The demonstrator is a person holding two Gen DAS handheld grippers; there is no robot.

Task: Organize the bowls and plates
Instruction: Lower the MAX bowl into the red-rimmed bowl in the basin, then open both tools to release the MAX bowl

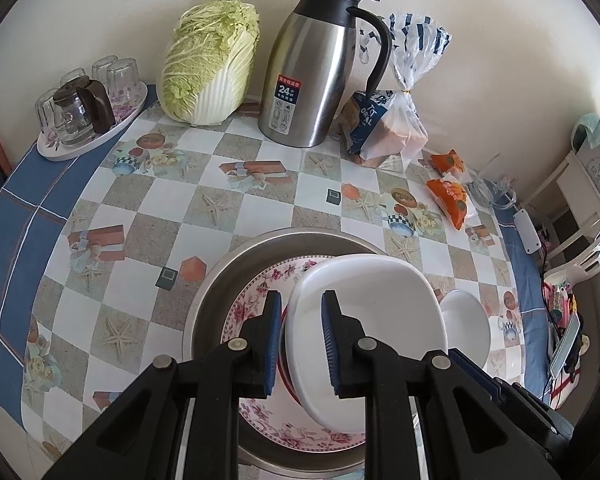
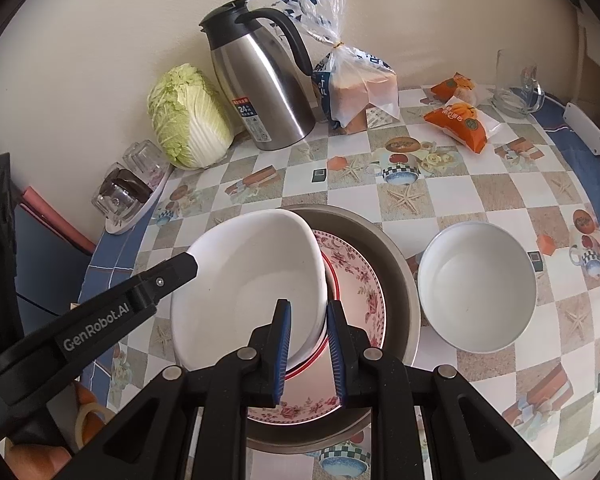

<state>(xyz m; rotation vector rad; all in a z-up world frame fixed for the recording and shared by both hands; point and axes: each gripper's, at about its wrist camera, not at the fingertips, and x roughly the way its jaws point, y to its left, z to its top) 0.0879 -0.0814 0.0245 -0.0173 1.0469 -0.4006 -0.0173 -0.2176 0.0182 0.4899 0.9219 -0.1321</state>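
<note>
A home dining corner: patterned oilcloth table (image 1: 260,200) against a plain wall, with napa cabbage (image 1: 208,64), steel thermos jug (image 1: 316,68), bagged bread (image 1: 384,128) at the far edge, upturned glasses (image 1: 112,76) far left.

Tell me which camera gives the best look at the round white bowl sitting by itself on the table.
The right wrist view: the round white bowl shows whole, rim and inside. In the left wrist view only part of it peeks out behind the held dish.

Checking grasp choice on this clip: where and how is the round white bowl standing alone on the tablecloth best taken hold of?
Grip the round white bowl by its thin rim, one finger inside and one outside, coming from above on its near side. It stands upright, open and apparently empty, apart from the metal basin, so the rim looks freely reachable.
</note>
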